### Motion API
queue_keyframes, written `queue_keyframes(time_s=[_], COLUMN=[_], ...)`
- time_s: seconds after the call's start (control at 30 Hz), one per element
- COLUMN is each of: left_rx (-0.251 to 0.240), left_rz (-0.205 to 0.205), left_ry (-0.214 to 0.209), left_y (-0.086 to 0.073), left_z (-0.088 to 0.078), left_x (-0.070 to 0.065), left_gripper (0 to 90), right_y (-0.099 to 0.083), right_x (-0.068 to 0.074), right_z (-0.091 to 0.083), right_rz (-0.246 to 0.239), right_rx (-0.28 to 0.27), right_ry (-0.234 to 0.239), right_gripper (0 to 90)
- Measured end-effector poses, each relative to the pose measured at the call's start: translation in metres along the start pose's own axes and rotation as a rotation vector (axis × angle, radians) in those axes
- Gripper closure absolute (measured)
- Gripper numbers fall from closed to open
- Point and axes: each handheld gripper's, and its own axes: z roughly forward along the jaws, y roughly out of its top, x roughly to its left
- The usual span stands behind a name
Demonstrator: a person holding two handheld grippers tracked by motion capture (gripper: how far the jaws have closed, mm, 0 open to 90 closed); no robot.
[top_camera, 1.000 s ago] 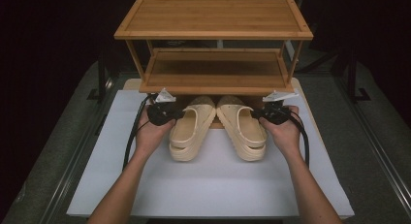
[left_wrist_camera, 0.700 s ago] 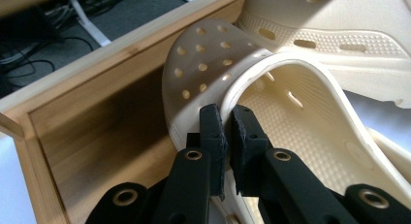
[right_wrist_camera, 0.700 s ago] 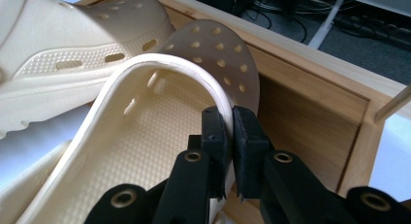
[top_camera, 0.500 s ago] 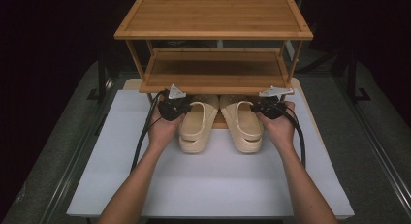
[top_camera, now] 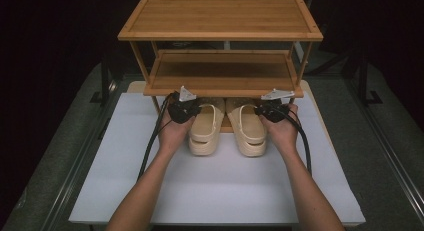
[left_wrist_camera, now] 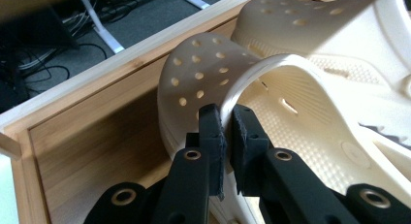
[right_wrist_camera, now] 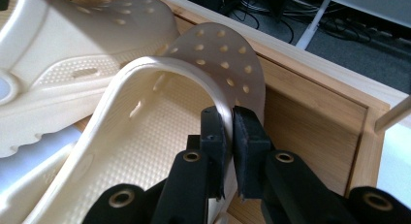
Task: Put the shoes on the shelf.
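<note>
Fingers (left_wrist_camera: 212,136) of my left gripper (top_camera: 181,111) are pinching the outer upper rim of the left cream-coloured perforated foam clog (left_wrist_camera: 213,73), the thin wall sandwiched between the two black pads. I take that grip on the rim because it is the one thin edge the pads can close on; the sole would be too thick. The clog's toe already sits under the lower shelf of the two-tier bamboo shoe rack (top_camera: 220,76), over the rack's wooden base board (left_wrist_camera: 97,136), while its heel sticks out toward me over the white counter (top_camera: 215,191).

Just beside it, nearer the rack's middle, lies the right cream-coloured perforated foam clog (top_camera: 248,128), side by side with the first and pointing the same way into the rack. Keeping the pair parallel looks deliberate, so both slide in as a matched set.

My right gripper (top_camera: 272,111) mirrors the left one: its fingers (right_wrist_camera: 245,132) are clamped on that clog's outer upper rim, with the rack's base board and side post (right_wrist_camera: 392,118) close beyond. Holding each shoe by its outer side keeps my two hands apart and clear of the rack's uprights. I judge the pair about halfway under the lower shelf, with a further push inward left to do.
</note>
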Motion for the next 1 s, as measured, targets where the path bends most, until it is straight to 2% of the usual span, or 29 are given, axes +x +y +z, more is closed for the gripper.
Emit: queue_keyframes(time_s=[0.07,0.13,0.27,0.4,0.5,0.6,0.73,0.8,0.9,0.93,1.0], left_rx=[0.008,0.010,0.010,0.025,0.017,0.017,-0.010,-0.023,-0.045,-0.041,-0.038], left_rz=[0.020,0.017,-0.006,-0.021,-0.045,-0.043,-0.080,-0.085,-0.094,-0.092,-0.086], left_ry=[0.013,0.021,-0.017,-0.044,-0.070,-0.081,-0.121,-0.135,-0.162,-0.182,-0.195], left_y=[0.001,0.002,0.000,-0.001,-0.002,-0.004,-0.013,-0.017,-0.027,-0.032,-0.040], left_z=[0.000,0.001,0.000,-0.002,-0.007,-0.018,-0.042,-0.052,-0.070,-0.075,-0.083], left_x=[-0.002,-0.002,0.000,-0.001,-0.001,0.002,0.008,0.011,0.013,0.013,0.011], left_gripper=[83.5,83.5,82.0,77.5,71.7,64.5,54.0,50.0,44.2,42.4,38.2], right_y=[0.001,0.001,0.001,-0.001,-0.003,-0.005,-0.012,-0.018,-0.031,-0.035,-0.043], right_x=[0.003,0.004,0.004,-0.001,-0.002,-0.003,-0.006,-0.007,-0.010,-0.011,-0.012], right_z=[0.001,0.002,0.003,0.000,-0.007,-0.018,-0.039,-0.050,-0.068,-0.073,-0.082], right_rz=[-0.012,-0.011,-0.006,0.026,0.039,0.041,0.055,0.058,0.068,0.071,0.075], right_rx=[0.004,0.000,-0.006,-0.015,-0.021,-0.034,-0.064,-0.064,-0.076,-0.079,-0.072], right_ry=[0.001,0.005,0.008,0.046,0.077,0.101,0.135,0.159,0.169,0.177,0.186], right_gripper=[82.5,81.7,79.9,75.6,69.4,61.5,49.6,46.5,41.9,40.3,38.0])
